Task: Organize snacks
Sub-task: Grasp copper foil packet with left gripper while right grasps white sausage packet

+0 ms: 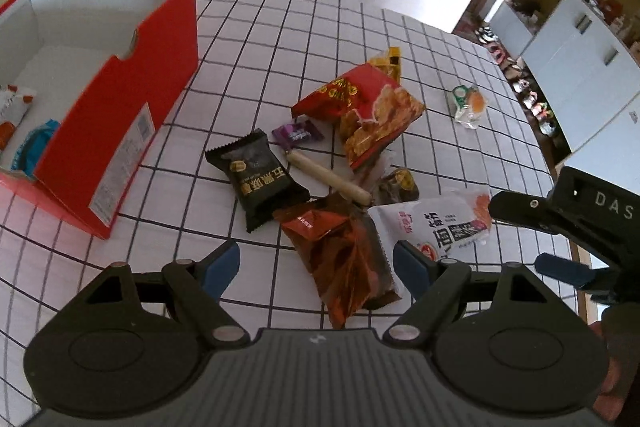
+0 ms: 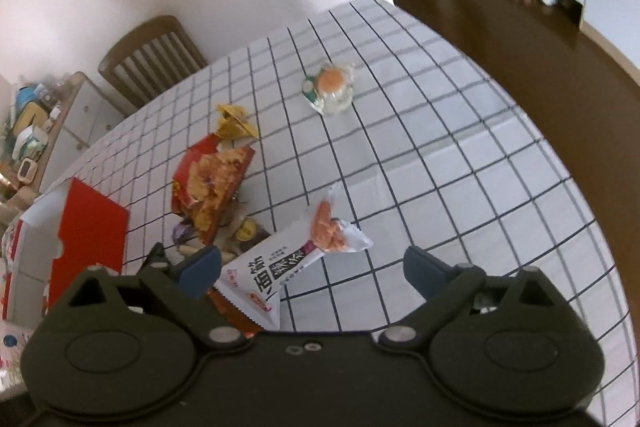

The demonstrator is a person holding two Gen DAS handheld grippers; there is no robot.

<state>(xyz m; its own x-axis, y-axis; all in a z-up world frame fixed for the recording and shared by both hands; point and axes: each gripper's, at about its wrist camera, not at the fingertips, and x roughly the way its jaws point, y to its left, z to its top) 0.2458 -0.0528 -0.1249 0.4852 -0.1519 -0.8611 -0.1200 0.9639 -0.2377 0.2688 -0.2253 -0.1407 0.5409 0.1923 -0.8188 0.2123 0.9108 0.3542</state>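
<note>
A worktop (image 1: 360, 27) under a white cloth ruled in dark squares carries a loose heap of snacks beside a red cardboard box (image 1: 120, 131), the landmark here, its white inside already holding a few packets. Just right of the box lies a matt black pillow-pack (image 1: 260, 179); beyond it, further from the box, sit a large red crinkled crisp bag (image 1: 368, 115), a brown-red translucent foil packet (image 1: 344, 259) and a white glossy sachet (image 1: 440, 223) with an orange picture at one end. A slim beige stick-shaped snack (image 1: 328, 179) lies between the black pack and the crisp bag, a small purple sweet (image 1: 298, 133) just above it. Well away from the box, alone on the cloth, rests a clear rounded jelly cup (image 2: 332, 89).

The left gripper (image 1: 316, 267) hangs over the brown-red packet with its jaws released, blue pads either side of it and not pressing. The right gripper (image 2: 312, 271) hovers over the white sachet, jaws also spread wide and empty.

The risks look plain: slick film and foil may slip from the pads or crumple, and because the brown-red packet and the sachet overlap, a pinch on one could drag the other or scatter the heap. The two grippers work close together and might knock each other.
</note>
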